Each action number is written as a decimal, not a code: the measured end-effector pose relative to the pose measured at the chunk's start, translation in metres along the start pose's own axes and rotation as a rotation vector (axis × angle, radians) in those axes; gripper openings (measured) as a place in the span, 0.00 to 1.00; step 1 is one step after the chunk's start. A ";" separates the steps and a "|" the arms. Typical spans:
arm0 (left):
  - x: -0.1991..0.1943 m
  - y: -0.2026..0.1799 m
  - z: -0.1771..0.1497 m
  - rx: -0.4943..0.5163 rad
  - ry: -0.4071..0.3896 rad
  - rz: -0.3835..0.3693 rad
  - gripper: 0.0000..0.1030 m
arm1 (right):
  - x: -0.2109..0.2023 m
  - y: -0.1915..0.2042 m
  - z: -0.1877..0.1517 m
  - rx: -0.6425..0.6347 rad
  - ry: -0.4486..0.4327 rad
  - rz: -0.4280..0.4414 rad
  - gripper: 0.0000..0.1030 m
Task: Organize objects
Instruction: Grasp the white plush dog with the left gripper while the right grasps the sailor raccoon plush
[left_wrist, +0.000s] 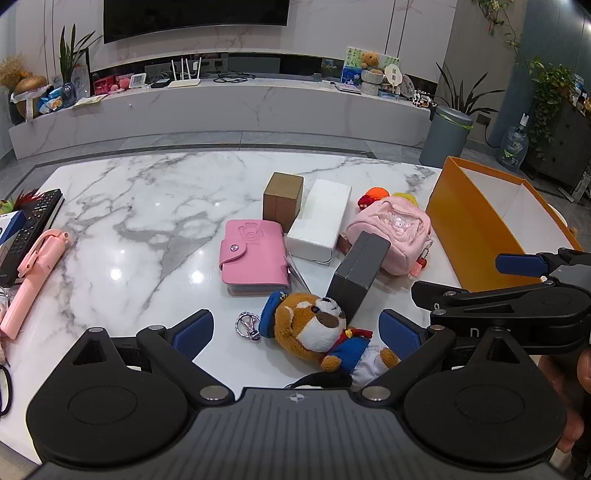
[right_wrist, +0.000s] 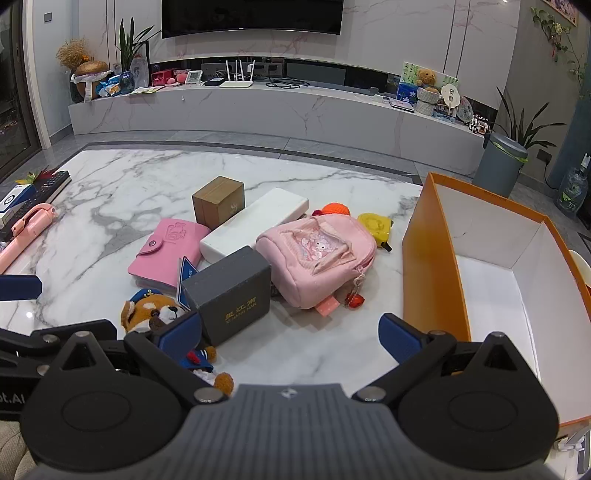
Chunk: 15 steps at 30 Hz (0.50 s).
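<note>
From my right wrist camera the plush fox (right_wrist: 155, 314) is half hidden behind my gripper's left finger (right_wrist: 181, 332), and the orange box (right_wrist: 436, 258) runs off the right edge. I can't tell what the orange knitted thing (right_wrist: 334, 208) is, since the pink backpack (right_wrist: 317, 254) covers most of it. From the left wrist camera, the yellow item (left_wrist: 404, 197) only peeks over that backpack, the remote (left_wrist: 33, 221) is cut by the left edge, and the shelf ornaments (left_wrist: 373, 74) are too small to make out

Television (right_wrist: 251, 16); router (right_wrist: 236, 79); bin (right_wrist: 504, 162)
</note>
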<state>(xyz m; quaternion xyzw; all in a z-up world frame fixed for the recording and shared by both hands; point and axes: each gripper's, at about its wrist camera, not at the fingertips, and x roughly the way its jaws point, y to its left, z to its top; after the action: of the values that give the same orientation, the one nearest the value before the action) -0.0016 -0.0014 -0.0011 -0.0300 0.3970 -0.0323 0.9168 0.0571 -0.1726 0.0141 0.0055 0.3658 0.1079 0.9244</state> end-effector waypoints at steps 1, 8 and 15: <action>0.000 0.001 0.000 0.001 0.000 0.001 1.00 | 0.000 0.000 0.000 0.001 0.001 0.001 0.99; 0.000 0.000 0.000 0.002 0.001 -0.001 1.00 | 0.000 0.000 0.000 0.001 0.001 0.001 0.99; 0.000 0.000 -0.002 0.001 0.004 -0.004 1.00 | 0.000 0.000 0.000 0.002 0.001 0.002 0.99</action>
<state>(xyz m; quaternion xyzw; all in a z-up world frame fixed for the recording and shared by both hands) -0.0029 -0.0010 -0.0028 -0.0300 0.3988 -0.0344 0.9159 0.0570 -0.1724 0.0139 0.0069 0.3663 0.1083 0.9242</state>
